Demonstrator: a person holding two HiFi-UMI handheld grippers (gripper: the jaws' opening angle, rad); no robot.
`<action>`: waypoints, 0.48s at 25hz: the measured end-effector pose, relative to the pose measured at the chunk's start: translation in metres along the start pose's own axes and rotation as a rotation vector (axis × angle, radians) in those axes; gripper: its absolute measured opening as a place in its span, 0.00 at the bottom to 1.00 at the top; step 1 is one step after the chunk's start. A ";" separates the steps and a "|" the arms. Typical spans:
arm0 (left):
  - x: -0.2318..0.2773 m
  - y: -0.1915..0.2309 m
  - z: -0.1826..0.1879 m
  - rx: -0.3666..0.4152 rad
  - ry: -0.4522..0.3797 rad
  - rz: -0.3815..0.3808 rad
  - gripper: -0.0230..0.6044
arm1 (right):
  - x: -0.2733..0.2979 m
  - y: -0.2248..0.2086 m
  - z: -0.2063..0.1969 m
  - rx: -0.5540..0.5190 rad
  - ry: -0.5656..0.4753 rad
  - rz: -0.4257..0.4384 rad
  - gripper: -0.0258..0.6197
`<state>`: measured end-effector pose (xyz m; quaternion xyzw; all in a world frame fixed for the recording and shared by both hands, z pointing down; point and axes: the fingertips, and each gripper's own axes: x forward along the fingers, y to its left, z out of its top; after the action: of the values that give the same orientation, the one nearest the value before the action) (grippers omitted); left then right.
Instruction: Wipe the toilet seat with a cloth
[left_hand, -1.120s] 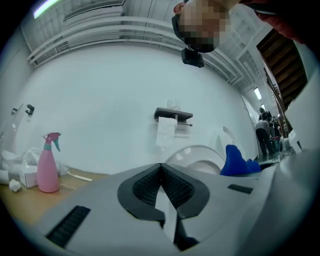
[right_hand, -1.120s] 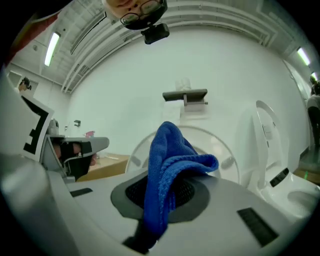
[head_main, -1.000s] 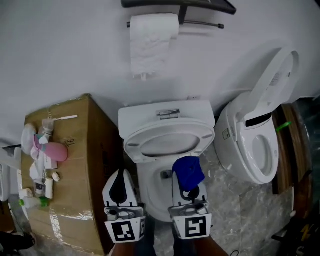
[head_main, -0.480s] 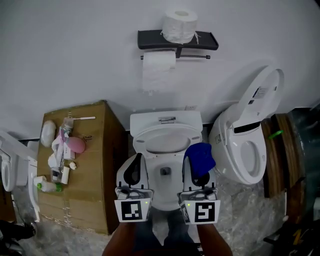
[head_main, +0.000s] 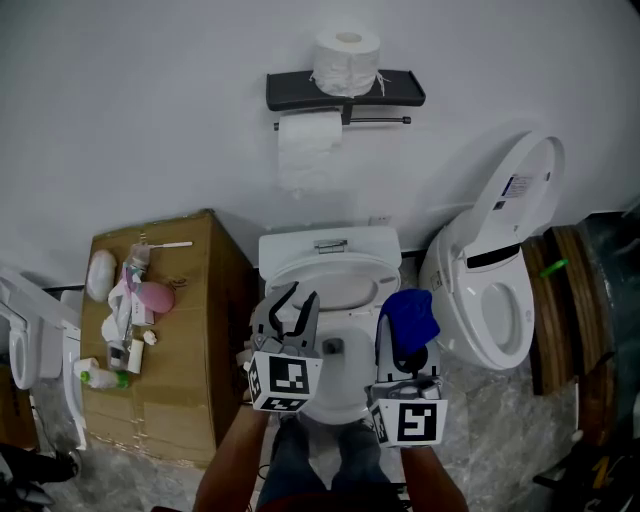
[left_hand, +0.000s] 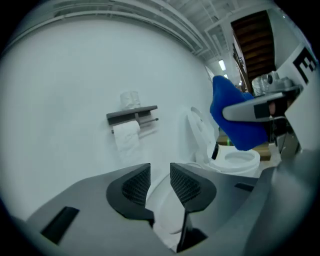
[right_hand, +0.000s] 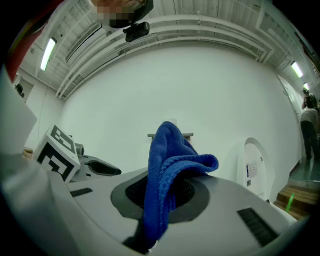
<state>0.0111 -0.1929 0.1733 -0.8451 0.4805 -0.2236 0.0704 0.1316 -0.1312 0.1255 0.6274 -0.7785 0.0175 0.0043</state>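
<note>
Blue cloth (head_main: 408, 318) clamped between the two jaws of the right tongs (head_main: 407, 345). In the right gripper view the folded, knitted fabric stands up out of the closed jaws and droops to the right at its top. In the head view it lies over the right front edge of the middle toilet (head_main: 335, 385), just in front of the toilet seat (head_main: 330, 260). Whether it touches the porcelain cannot be told.

The left tongs (head_main: 301, 292) are held over the left front of the same bowl. Their jaws have just been opening and now stand apart, with nothing between them. Through the gap, the left gripper view shows only the white toilet beyond.

A second toilet (head_main: 490, 290) stands to the right with its lid raised. On the white wall (head_main: 150, 110) behind, a dark shelf (head_main: 400, 88) carries one paper roll (head_main: 345, 60), and another roll (head_main: 308, 150) hangs beneath it. To the left, a cardboard box (head_main: 190, 300) bears small bottles and a pink item (head_main: 155, 297).

The person's forearms enter from the lower edge of the head view, one behind each marker cube.
</note>
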 end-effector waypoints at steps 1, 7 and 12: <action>0.009 -0.004 0.000 0.045 0.021 -0.022 0.25 | 0.000 -0.004 -0.001 0.001 0.001 -0.005 0.13; 0.070 -0.037 -0.020 0.385 0.192 -0.190 0.32 | -0.007 -0.032 -0.011 0.002 0.017 -0.052 0.13; 0.108 -0.051 -0.042 0.571 0.307 -0.255 0.32 | -0.012 -0.059 -0.021 0.011 0.041 -0.093 0.13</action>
<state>0.0798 -0.2533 0.2609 -0.8009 0.2941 -0.4807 0.2024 0.1912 -0.1307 0.1478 0.6626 -0.7480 0.0346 0.0177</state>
